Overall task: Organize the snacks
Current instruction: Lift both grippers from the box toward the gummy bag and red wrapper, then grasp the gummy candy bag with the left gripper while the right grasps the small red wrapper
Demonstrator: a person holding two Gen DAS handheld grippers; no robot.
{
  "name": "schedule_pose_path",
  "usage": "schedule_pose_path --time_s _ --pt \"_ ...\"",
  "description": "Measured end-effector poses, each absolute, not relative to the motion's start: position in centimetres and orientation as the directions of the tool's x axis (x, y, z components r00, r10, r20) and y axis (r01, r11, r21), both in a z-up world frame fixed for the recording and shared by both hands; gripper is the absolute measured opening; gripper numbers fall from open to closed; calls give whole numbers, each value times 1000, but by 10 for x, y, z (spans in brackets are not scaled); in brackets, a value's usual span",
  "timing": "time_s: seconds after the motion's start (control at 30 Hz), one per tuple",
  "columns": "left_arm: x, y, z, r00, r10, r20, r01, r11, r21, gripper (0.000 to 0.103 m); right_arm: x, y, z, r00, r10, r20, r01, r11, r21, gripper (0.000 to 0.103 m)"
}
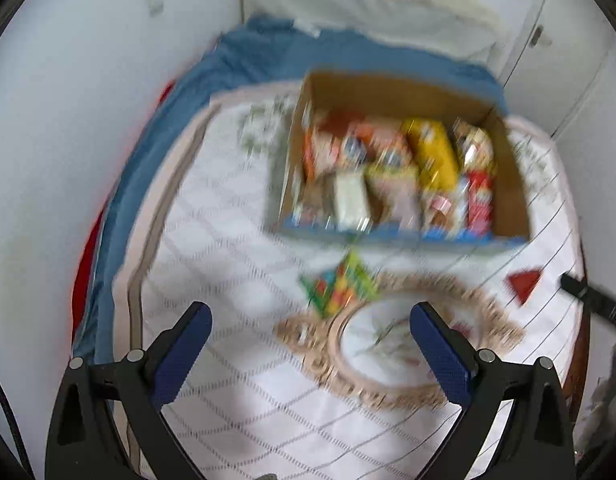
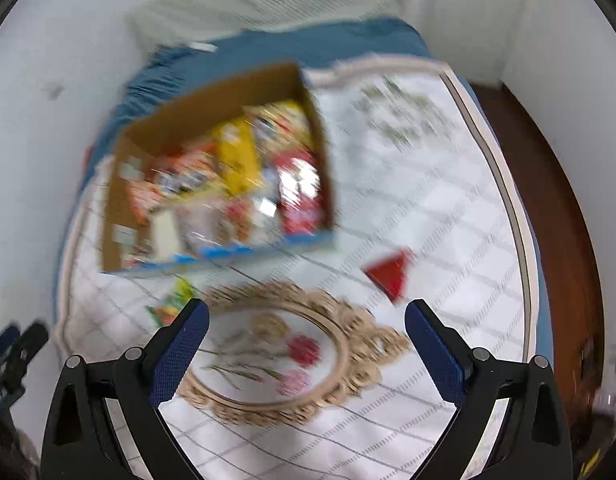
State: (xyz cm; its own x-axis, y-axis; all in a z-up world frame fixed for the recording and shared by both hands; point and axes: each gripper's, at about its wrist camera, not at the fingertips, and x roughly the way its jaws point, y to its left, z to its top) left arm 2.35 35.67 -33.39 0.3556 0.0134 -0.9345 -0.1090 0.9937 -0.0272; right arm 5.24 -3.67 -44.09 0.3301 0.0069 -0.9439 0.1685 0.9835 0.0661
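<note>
A cardboard box [image 1: 395,92] holding several snack packets stands on a white quilted bed cover [image 1: 212,240]; it also shows in the right wrist view [image 2: 212,96]. A multicoloured packet [image 1: 339,286] lies in front of the box, beside a round woven tray [image 1: 371,392], and shows partly in the right wrist view [image 2: 174,306]. A red triangular packet [image 1: 525,284] lies to the right on the cover, also in the right wrist view [image 2: 389,276]. My left gripper [image 1: 311,320] is open and empty above the tray. My right gripper [image 2: 307,316] is open and empty above the tray [image 2: 347,384]. Both views are blurred.
A blue sheet [image 1: 268,56] and a white pillow [image 1: 367,4] lie behind the box. White walls close in on both sides. A dark wooden bed edge [image 2: 563,216] runs along the right. The other gripper shows at the right edge [image 1: 595,300] and at the left edge [image 2: 12,356].
</note>
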Motion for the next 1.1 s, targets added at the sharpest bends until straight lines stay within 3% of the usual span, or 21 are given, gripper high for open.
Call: schedule_pose_path --time_s 0.33,0.57,0.63,0.77,0.8,1.1 --pt "33 360 -426 189 61 -980 -147 989 33 102 80 -110 -559 153 92 -984 440 885 151 100" --pt "59 349 -447 180 92 -979 -70 994 81 102 110 -133 -591 151 59 -987 538 833 132 100" --pt "66 343 -450 184 104 -977 -31 994 100 102 117 -135 -595 144 56 -988 551 825 127 95" --pt "83 319 -460 182 115 -977 116 984 137 102 124 -136 -599 126 29 -992 539 837 93 50" --pt "87 312 -464 176 110 -978 163 977 139 102 123 -135 -599 130 42 -991 533 840 105 44" --pt "101 257 -511 98 177 -979 534 821 202 102 77 -98 -601 71 175 -982 379 906 189 43"
